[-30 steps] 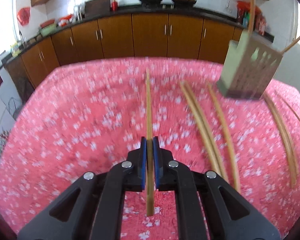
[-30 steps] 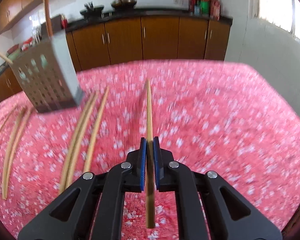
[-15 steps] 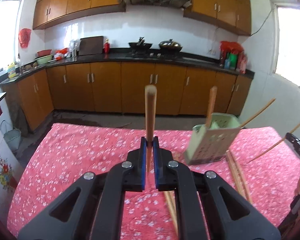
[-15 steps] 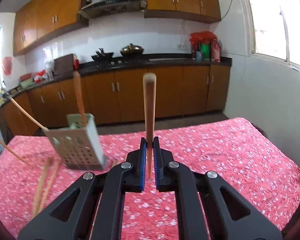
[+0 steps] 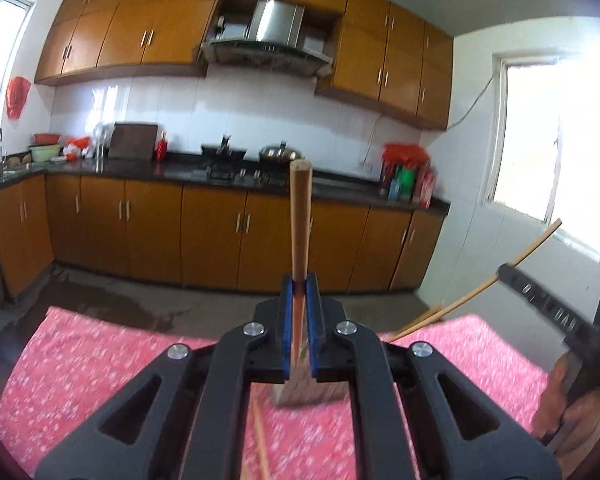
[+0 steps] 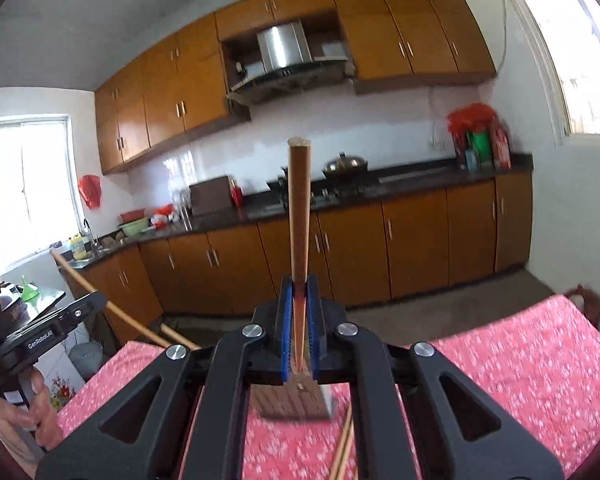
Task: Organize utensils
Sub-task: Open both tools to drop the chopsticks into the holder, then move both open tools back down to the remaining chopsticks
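My left gripper (image 5: 299,280) is shut on a wooden chopstick (image 5: 300,216) that points up and forward. My right gripper (image 6: 299,280) is shut on another chopstick (image 6: 299,208), held the same way. The perforated utensil holder (image 5: 312,390) stands on the red floral tablecloth (image 5: 100,360), mostly hidden behind my left fingers; it also shows under my right fingers (image 6: 292,400). Loose chopsticks lie on the cloth (image 5: 260,440) (image 6: 344,448). The right gripper's chopstick shows at the right of the left view (image 5: 472,294).
Kitchen cabinets (image 5: 220,236) and a dark counter with a stove and pots (image 5: 256,172) stand beyond the table's far edge. The other gripper's body and hand sit at the right edge (image 5: 572,344) and at the left edge (image 6: 24,344).
Both grippers have tilted up from looking down at the table to facing the kitchen wall, each lifting its chopstick. The holder has dropped low in both views, behind the fingers.
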`<state>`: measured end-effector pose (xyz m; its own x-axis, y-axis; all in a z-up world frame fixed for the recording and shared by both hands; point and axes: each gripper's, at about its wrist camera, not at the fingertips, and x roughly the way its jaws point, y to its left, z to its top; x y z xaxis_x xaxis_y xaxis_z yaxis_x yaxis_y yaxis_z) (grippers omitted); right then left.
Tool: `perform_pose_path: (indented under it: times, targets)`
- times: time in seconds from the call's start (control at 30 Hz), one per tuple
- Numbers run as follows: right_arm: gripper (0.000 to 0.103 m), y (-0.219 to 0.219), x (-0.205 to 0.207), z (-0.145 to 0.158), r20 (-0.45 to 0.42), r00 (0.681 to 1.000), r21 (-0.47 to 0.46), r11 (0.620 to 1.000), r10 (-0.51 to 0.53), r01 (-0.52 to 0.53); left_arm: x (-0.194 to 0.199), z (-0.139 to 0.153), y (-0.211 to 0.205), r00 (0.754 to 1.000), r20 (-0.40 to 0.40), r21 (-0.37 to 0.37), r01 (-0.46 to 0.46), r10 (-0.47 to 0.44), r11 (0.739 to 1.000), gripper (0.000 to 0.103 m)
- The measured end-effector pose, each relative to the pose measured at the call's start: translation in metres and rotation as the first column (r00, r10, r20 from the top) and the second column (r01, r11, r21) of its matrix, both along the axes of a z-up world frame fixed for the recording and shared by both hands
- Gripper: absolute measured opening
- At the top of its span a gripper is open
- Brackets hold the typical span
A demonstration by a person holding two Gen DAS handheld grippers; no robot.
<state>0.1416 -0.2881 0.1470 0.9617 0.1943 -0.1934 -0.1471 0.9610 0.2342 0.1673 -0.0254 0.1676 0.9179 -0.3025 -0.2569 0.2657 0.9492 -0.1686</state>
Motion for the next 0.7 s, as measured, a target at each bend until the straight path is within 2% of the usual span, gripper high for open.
perform_pose_path:
  times: [0.07, 0.17, 0.37, 0.57, 0.7]
  targets:
    - [0.008, 0.009, 0.012, 0.000, 0.006, 1.000, -0.016, 1.000, -0.006, 0.006, 0.008, 0.006, -0.010, 1.000, 0.024, -0.012, -0.008, 0.008, 1.000, 0.008]
    - [0.008, 0.017, 0.037, -0.010, -0.038, 0.999, -0.027, 1.000, -0.009, 0.008, 0.026, 0.003, -0.026, 0.999, 0.034, -0.008, -0.003, 0.004, 1.000, 0.008]
    - [0.008, 0.021, 0.070, -0.034, -0.152, 0.988, -0.025, 1.000, -0.015, 0.011, 0.059, -0.029, -0.040, 0.999, -0.038, 0.014, 0.002, -0.002, 1.000, 0.008]
    - [0.009, 0.029, 0.075, -0.042, -0.170, 0.985, -0.043, 0.999, -0.013, 0.006, 0.075, -0.046, -0.034, 0.996, -0.087, -0.029, 0.006, -0.008, 1.000, 0.012]
    - [0.031, 0.028, 0.068, -0.033, -0.145, 0.989, -0.046, 0.999, -0.021, 0.014, 0.071, -0.043, -0.026, 0.997, -0.074, -0.044, 0.001, -0.004, 0.999, 0.028]
